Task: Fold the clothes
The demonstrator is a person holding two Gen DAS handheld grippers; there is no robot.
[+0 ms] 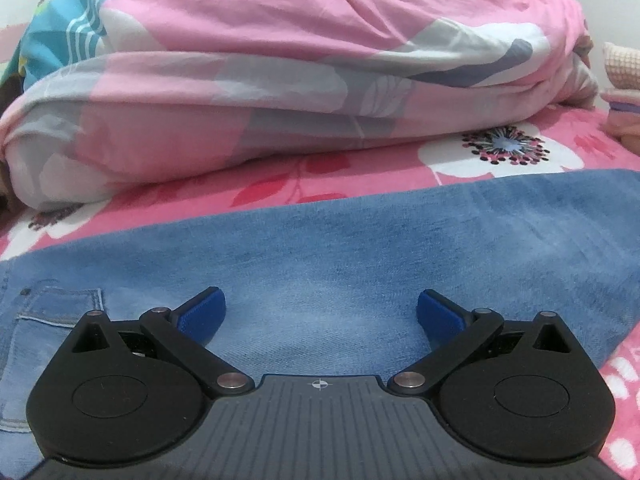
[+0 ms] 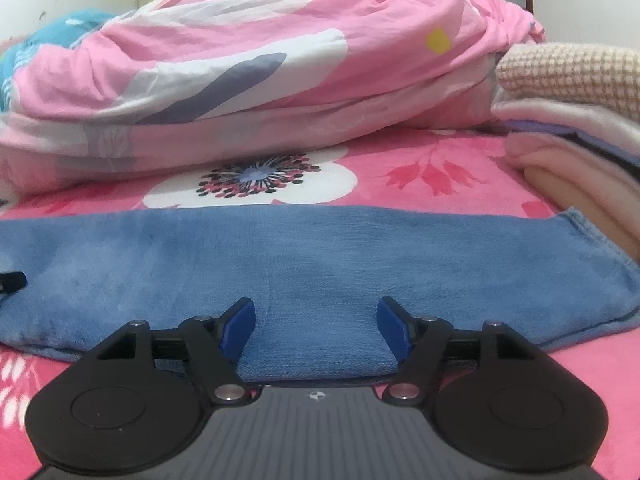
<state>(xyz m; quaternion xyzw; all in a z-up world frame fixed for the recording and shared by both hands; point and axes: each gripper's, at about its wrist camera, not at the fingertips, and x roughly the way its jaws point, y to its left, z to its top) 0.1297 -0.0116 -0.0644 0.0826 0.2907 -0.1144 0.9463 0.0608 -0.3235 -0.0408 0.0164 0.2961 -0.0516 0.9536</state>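
Note:
Blue jeans (image 1: 360, 248) lie flat across the pink floral bed sheet (image 1: 320, 184), folded lengthwise. A back pocket (image 1: 56, 320) shows at the left of the left wrist view. My left gripper (image 1: 320, 312) is open and empty, low over the jeans near the pocket end. In the right wrist view the leg part of the jeans (image 2: 320, 256) runs across, with the hem (image 2: 588, 232) at the right. My right gripper (image 2: 316, 320) is open and empty, its blue fingers (image 2: 240, 328) either side of the near edge of the leg.
A bulky folded pink duvet (image 1: 300, 80) lies behind the jeans. A stack of folded clothes with a beige knit on top (image 2: 572, 92) stands at the right. The other gripper's black tip (image 2: 12, 280) shows at the left edge.

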